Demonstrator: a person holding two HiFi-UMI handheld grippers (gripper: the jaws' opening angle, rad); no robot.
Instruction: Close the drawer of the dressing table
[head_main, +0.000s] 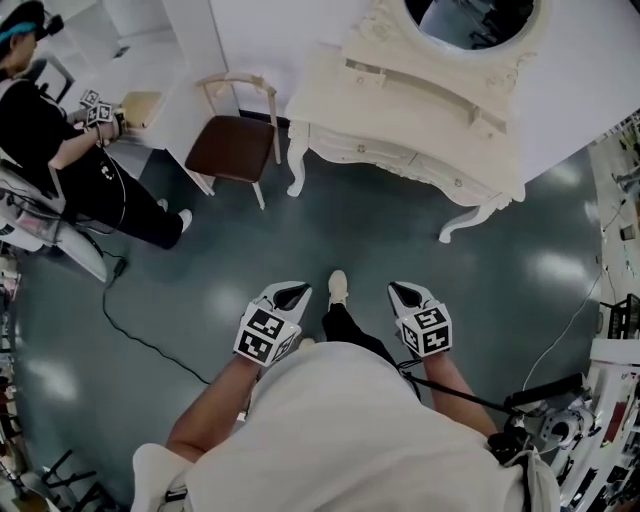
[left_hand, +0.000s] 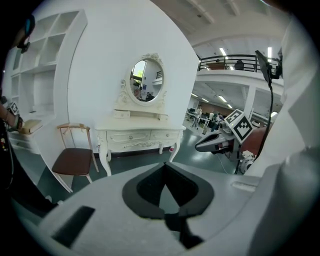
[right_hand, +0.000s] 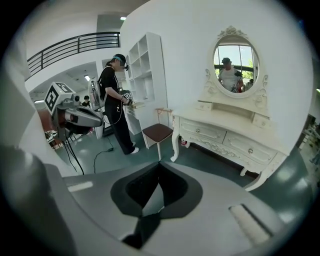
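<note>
Head view first: my left tongs (head_main: 292, 294) and right tongs (head_main: 408, 294) hang side by side low in the frame, both clenched on nothing, over a glossy dark floor (head_main: 350, 230). The dressing table (head_main: 400, 110) sits at the top of the frame, well apart from me. It's cream, carved, on curved legs. Nothing is touched, so I'd say the job hasn't begun.

Left gripper view: tips pressed together, empty, with a matte grey shell round the dark pads. The table stands centre frame. Above it is an oval mirror (left_hand: 146, 80) in a scrolled frame, and left of it a wooden chair (left_hand: 74, 160) with a smooth brown seat.

Right gripper view: tips together here too, nothing between them. At right, two wide drawer fronts (right_hand: 225, 137) with small round knobs (right_hand: 250, 150) look flush. The little drawers (right_hand: 205, 105) on the upper shelf are too small to judge, so I can't tell which one is out. The approach and the push both look to be ahead of me.
</note>
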